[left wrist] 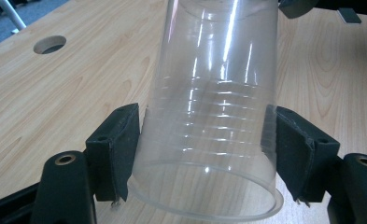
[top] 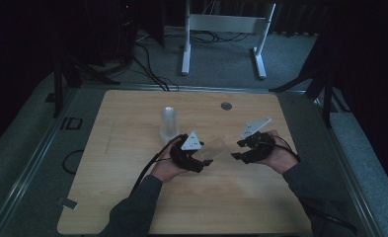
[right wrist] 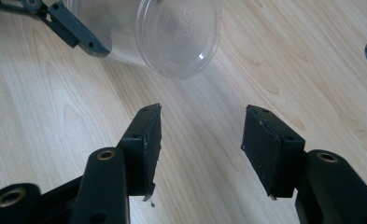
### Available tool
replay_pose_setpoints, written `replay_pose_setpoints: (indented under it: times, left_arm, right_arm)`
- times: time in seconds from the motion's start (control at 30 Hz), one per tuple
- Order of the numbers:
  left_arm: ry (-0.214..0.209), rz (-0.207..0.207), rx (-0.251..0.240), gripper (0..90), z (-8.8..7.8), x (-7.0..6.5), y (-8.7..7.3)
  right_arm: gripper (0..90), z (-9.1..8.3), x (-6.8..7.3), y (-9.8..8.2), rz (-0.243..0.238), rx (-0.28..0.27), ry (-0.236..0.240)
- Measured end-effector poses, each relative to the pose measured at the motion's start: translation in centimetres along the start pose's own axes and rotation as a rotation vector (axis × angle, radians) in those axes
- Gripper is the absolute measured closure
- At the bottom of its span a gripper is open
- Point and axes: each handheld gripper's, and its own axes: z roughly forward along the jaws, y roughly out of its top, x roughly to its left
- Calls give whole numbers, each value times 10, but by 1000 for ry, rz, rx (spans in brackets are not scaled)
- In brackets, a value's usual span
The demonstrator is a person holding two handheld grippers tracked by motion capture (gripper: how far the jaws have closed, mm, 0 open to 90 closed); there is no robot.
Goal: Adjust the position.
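A: Big picture first: the wooden tabletop (top: 132,197) runs wide and mostly bare, with a round cable hole (top: 225,105) close to its far edge, right of middle.

B: And standing between the centre and that far edge, a little left of middle, is an upright stack of clear cups (top: 169,122). Well, it looks like a stack; the light is dim, so I can't count them.

A: Now the action. The left gripper (left wrist: 204,154) has a clear plastic cup (left wrist: 214,107) clamped between its pads, jaws spread wide enough to take the cup's body near the rim, and pressed against both sides.

B: Held on its side, too, just above the middle of the tabletop, base pointing across at the right gripper (right wrist: 200,140).

A: Which has nothing. Its jaws stand well apart, bare wood between them, and the cup's base hangs just ahead of the fingertips, not touching.

B: So where are we? My read: one cup is off on its own and in the left tongs, that part is done. A handover or a two-handed pull looks to be what remains, because the right one hasn't closed on anything yet.

A: Agreed, call it midway. Any writing?

B: There's embossed moulding on the cup's base in the right gripper view, but it's too faint to read. Beyond the tabletop's left edge, big pale letters on the floor (top: 71,123) read something like "ID".
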Motion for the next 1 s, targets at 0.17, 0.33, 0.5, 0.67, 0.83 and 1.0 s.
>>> replay_pose_setpoints:
  times: [0.17, 0.33, 0.5, 0.67, 0.83, 1.0]
  left_arm:
    - [-9, 13, 16, 292, -2, 2, 3]
    - [-23, 33, 47, 292, -3, 3, 5]
    - [-21, 49, 63, 292, -4, 5, 7]
    - [-17, 69, 81, 292, -6, 6, 11]
    - [-18, 98, 104, 292, -9, 7, 16]
    - [-18, 110, 125, 292, -8, 8, 15]
  right_arm:
    - [490, -2, -1, 2, -23, 20, -11]
    - [524, -4, -1, 3, -27, 32, -7]
    - [531, -5, 0, 4, -45, 38, -11]
    - [535, -8, 1, 6, -62, 40, -13]
    - [531, -7, 3, 8, -90, 72, -16]
    - [512, -6, 4, 10, -105, 95, -8]
